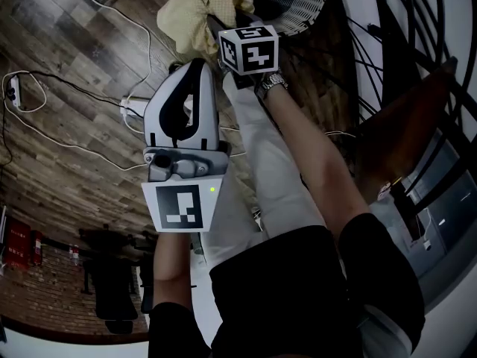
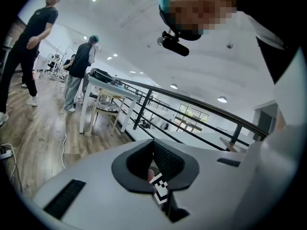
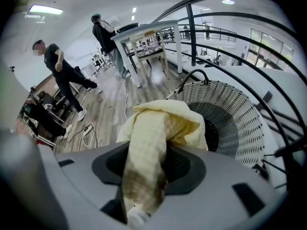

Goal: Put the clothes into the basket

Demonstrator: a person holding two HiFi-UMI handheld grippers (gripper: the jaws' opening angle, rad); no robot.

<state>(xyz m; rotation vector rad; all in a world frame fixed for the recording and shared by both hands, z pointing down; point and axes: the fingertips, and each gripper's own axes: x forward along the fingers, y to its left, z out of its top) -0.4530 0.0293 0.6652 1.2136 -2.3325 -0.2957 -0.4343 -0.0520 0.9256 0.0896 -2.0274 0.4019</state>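
Right gripper view: my right claw (image 3: 144, 176) is pinching a pale yellow checked cloth (image 3: 160, 123), which is bunching up out of the dark recess. The cloth is hanging just beside the rim of the white woven basket (image 3: 240, 114) and is not lying inside it.

Left gripper view: my left claw (image 2: 156, 169) is looking up toward the ceiling, its pads sitting pressed together and holding nothing.

Head view: I am finding no brand or word that I can read. The marker cube (image 1: 250, 48) on my right claw and the marker plate (image 1: 179, 207) on my left are showing only black-and-white square patterns. A small green light (image 1: 213, 189) is glowing beside the plate. The red panels (image 1: 16, 245) by the brick wall are carrying print too small for me to make out.

Room: a dark wood-plank floor (image 1: 67, 43) is running beneath both claws, with white cables (image 1: 95, 155) and a power strip (image 1: 133, 107) lying on it. A black railing (image 3: 192, 32) is curving behind the basket. A white counter (image 3: 144, 30) is standing farther off, one person (image 3: 108, 37) standing beside it and another (image 3: 64, 75) stepping nearby. A ceiling light (image 3: 45, 8) is burning overhead.
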